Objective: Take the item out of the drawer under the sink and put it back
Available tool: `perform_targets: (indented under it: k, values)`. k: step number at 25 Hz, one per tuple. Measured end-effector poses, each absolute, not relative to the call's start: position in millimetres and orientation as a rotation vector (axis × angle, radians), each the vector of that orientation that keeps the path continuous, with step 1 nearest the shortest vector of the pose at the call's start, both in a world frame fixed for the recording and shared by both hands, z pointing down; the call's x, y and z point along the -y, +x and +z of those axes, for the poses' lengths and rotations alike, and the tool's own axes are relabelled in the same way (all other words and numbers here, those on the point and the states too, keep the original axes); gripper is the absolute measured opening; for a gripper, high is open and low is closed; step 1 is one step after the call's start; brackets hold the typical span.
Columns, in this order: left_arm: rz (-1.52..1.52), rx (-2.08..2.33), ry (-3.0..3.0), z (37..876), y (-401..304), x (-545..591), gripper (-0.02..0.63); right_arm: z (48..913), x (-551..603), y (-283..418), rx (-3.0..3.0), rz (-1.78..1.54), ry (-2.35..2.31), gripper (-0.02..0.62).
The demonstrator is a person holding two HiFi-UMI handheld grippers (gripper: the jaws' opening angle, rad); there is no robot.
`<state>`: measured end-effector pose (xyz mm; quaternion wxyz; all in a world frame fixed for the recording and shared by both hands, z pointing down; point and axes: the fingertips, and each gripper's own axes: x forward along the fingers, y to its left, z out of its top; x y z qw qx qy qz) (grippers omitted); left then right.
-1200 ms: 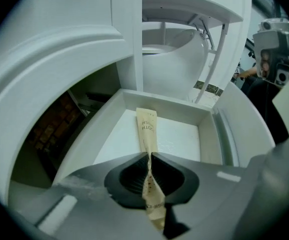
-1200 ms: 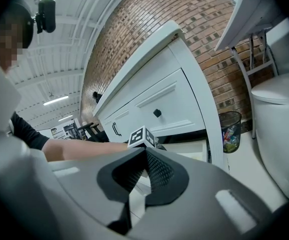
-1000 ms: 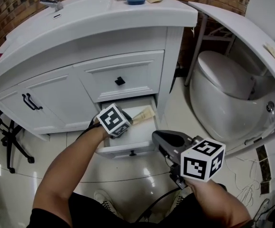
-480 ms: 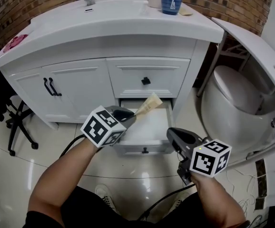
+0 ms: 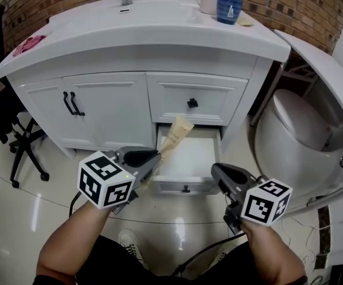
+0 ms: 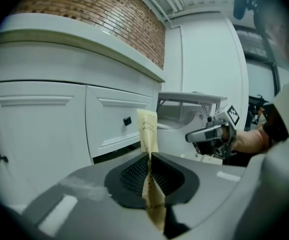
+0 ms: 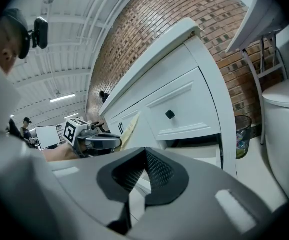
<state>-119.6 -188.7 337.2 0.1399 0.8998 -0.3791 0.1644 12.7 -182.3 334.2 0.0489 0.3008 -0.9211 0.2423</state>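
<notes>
The fingers (image 6: 133, 175) of my left gripper (image 6: 149, 156) are clenched on a tan paper packet (image 6: 147, 128). Its printed end stands up past the tips and its tail hangs down between the pads. From the head view, my left gripper (image 5: 153, 159) holds the packet (image 5: 178, 129) clear of the open drawer (image 5: 190, 157), slanting up over the drawer's left edge. My right gripper (image 7: 144, 151) has its fingers (image 7: 160, 176) pressed together on nothing; it (image 5: 216, 170) hovers just beside the drawer's front right corner. Above the drawer is a closed drawer front (image 5: 196, 98), then the counter (image 5: 159, 43) with the sink (image 5: 151, 12) and a blue cup (image 5: 229, 9). A toilet (image 5: 293, 132) stands to the right.
</notes>
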Motion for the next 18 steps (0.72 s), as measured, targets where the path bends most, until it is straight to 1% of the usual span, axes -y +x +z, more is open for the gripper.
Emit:
perform_targets:
  k: [4,18]
  values:
    - [0.327,1.093,2.558,326,-127,165,0.029,333,183,12,2.812,0.742,0.911,0.003]
    - [0.312,1.019,2.542,354,-111,148,0.028,347,182,10,2.767,0.735,0.905,0.003]
